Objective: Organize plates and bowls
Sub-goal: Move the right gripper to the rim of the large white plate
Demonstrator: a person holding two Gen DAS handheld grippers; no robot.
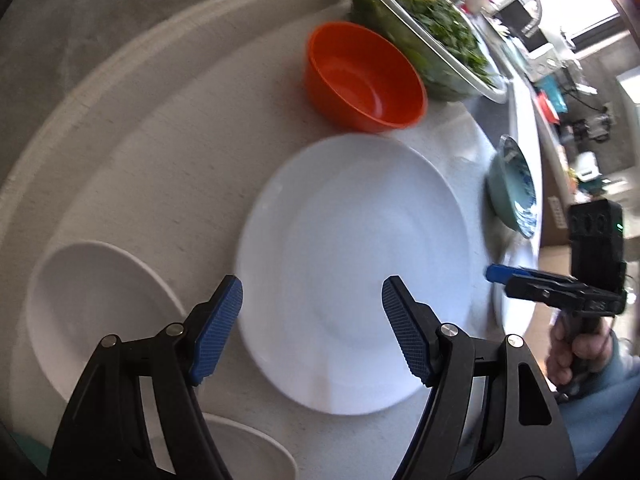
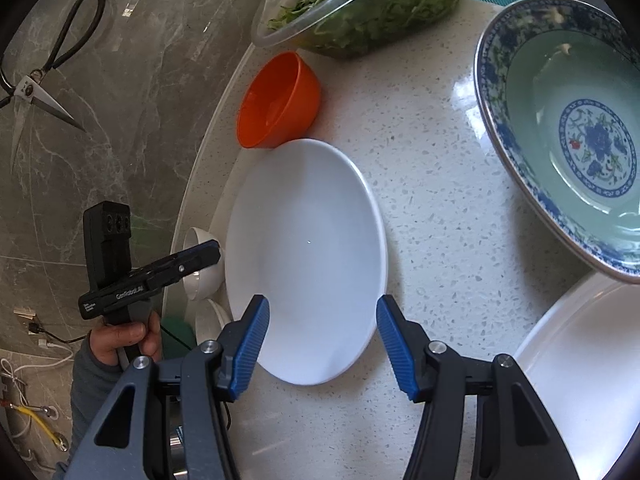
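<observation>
A white plate (image 1: 356, 272) lies flat on the speckled counter; it also shows in the right wrist view (image 2: 308, 256). An orange bowl (image 1: 360, 76) stands just behind it, also in the right wrist view (image 2: 280, 100). A green bowl with a blue flowered rim (image 2: 568, 136) sits to the right, seen edge-on in the left wrist view (image 1: 514, 188). White bowls (image 1: 96, 312) stand at the left. My left gripper (image 1: 312, 328) is open and empty over the plate's near-left edge. My right gripper (image 2: 322, 348) is open and empty at the plate's near edge.
A clear glass bowl of leafy greens (image 2: 360, 4) stands behind the orange bowl. Another white dish (image 2: 580, 364) lies at the near right. Scissors (image 2: 36, 76) lie on the dark floor beyond the counter's curved edge (image 2: 200, 152). Cables lie on the floor at lower left.
</observation>
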